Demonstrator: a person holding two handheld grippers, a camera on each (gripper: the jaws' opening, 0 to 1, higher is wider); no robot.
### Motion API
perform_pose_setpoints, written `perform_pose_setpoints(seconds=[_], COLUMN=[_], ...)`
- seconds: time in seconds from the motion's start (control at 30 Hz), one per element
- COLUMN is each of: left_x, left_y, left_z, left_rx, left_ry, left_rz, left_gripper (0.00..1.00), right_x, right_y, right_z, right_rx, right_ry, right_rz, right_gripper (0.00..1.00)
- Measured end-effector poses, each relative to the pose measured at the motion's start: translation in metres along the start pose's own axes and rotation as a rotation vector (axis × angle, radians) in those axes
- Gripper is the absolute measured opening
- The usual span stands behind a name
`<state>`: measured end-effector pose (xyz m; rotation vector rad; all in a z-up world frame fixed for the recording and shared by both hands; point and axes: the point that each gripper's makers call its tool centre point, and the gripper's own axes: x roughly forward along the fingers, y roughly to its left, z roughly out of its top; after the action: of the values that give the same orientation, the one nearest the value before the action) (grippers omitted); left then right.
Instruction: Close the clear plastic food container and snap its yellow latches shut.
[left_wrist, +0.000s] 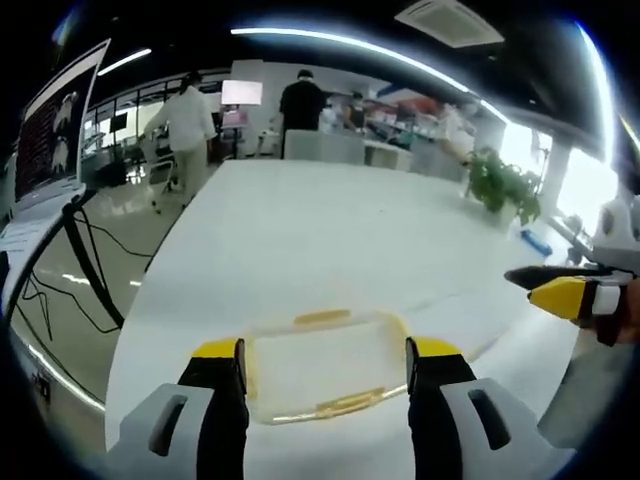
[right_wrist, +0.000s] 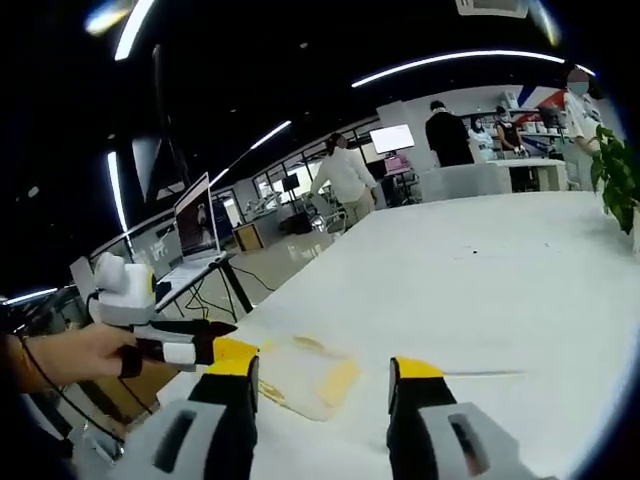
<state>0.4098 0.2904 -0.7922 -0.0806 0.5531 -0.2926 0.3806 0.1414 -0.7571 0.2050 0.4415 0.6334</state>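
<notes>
Currently both grippers are hovering over the big white table, approach step, nothing gripped yet. Clear rectangular plastic food container with yellow latches is lying flat on the table near its front edge, lid looks down on it already, though whether the latches are snapped I can't tell. Left gripper is sitting wide open, jaws framing the container. Right gripper is also wide and empty, off to the container's side. Next move probably calls for lowering a jaw tip onto one latch and pressing it down while the other gripper is steadying the box
</notes>
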Motion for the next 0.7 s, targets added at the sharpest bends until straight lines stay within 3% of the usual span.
perform_pose_setpoints(seconds=[0.07,0.17,0.33,0.7], left_x=[0.001,0.003,0.01,0.019], left_y=[0.003,0.008,0.018,0.034], left_z=[-0.002,-0.005,-0.012,-0.023], left_rx=[0.01,0.045,0.0,-0.008], left_ry=[0.011,0.03,0.038,0.067], left_rz=[0.007,0.023,0.031,0.065], left_gripper=[0.63,0.62,0.59,0.51], right_x=[0.004,0.014,0.033,0.058], right_y=[0.003,0.009,0.014,0.012], right_z=[0.003,0.006,-0.007,-0.027], right_rx=[-0.012,-0.013,-0.031,-0.088], right_ry=[-0.014,-0.033,0.002,0.049], right_rz=[-0.004,0.005,0.021,-0.056], right_gripper=[0.41,0.4,0.4,0.26])
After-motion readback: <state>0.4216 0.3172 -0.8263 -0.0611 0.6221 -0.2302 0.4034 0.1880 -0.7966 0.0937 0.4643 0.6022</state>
